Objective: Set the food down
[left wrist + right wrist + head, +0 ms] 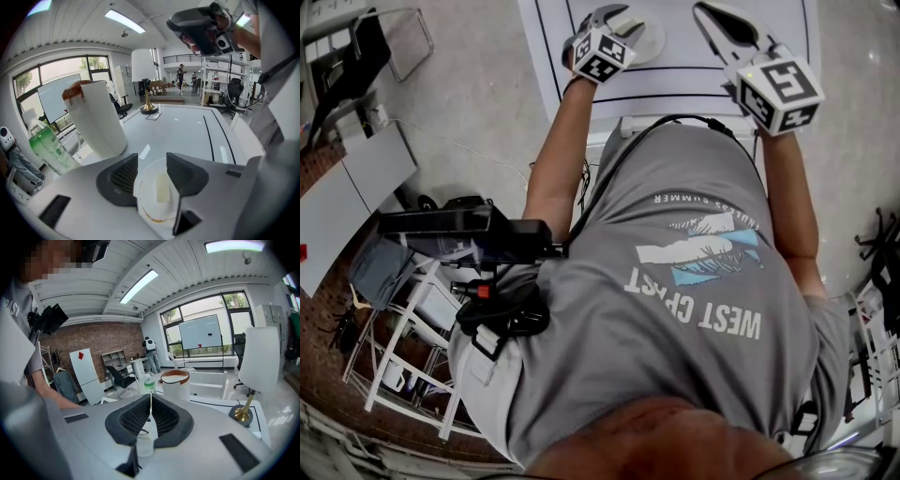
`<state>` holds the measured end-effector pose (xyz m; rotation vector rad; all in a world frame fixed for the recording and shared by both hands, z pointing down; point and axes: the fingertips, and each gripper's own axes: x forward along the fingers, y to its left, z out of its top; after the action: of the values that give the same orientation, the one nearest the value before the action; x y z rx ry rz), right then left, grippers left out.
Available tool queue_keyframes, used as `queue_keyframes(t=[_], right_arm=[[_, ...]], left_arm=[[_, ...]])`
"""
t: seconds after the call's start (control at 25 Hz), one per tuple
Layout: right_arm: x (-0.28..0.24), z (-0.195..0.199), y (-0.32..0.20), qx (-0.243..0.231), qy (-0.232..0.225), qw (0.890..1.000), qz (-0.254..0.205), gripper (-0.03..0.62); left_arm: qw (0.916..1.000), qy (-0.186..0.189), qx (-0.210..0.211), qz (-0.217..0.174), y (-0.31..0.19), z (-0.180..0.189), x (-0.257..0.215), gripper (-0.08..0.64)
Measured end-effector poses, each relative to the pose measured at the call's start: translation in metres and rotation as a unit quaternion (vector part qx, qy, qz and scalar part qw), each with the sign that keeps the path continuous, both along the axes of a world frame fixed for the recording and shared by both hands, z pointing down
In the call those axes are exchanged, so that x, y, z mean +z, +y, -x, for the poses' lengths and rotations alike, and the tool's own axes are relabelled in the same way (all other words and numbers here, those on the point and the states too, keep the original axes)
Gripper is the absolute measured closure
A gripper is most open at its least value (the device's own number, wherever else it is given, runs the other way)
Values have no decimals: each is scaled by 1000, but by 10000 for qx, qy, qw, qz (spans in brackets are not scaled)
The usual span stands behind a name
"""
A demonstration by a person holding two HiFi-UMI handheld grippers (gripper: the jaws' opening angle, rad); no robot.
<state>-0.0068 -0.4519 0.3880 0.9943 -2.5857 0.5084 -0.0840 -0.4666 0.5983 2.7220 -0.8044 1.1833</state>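
Observation:
A pale yellow slice of food (162,187) lies flat on a small white plate (149,213) with an orange-brown rim. My left gripper (152,159) hangs just above it, jaws open, the slice showing in the gap with neither pad touching it. From the head view, the left gripper (619,19) is over the plate (647,45) at the table's far side. My right gripper (705,11) is to the plate's right. In its own view the right gripper (150,397) is shut, with only a thin slit and nothing held.
The white table (694,80) bears black lines. On it stand a white paper roll (96,117), a green-labelled bottle (47,147) and a brass-footed lamp with a white shade (145,75). A white rack (403,347) stands on the floor at my left.

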Motion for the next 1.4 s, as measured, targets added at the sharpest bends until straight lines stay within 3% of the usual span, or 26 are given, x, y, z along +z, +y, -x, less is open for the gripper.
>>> queue_keyframes(t=[0.24,0.52,0.68,0.76,0.84,0.92,1.04,1.4], right_arm=[[-10,11,10,0,-85,9998,-156,583],[-19,21,20,-6,-166,9985,-520,584],[-47,18,39,52,-239,9959,-872,584],[-61,15,50,112,-256,9944,-1018,584],[-71,12,58,187,-319,9928,-1135,586],[-81,9,62,259,-419,9902,-1309,586],[-98,6,67,311,-499,9863,-1543,586],[-137,-22,113,312,-603,9776,-1991,586]], left_arm=[[9952,603,-274,-717,-8,11,-74,379],[9807,1395,-534,-1264,-9,23,-150,383],[9634,2195,-481,-1461,12,22,-212,435],[9494,2788,-471,-1365,26,22,-246,549],[9334,3374,-510,-1114,37,23,-273,552],[9209,3727,-492,-1028,44,23,-293,552],[9145,3857,-371,-1168,51,23,-316,552],[9125,3779,-198,-1554,99,-4,-354,552]])
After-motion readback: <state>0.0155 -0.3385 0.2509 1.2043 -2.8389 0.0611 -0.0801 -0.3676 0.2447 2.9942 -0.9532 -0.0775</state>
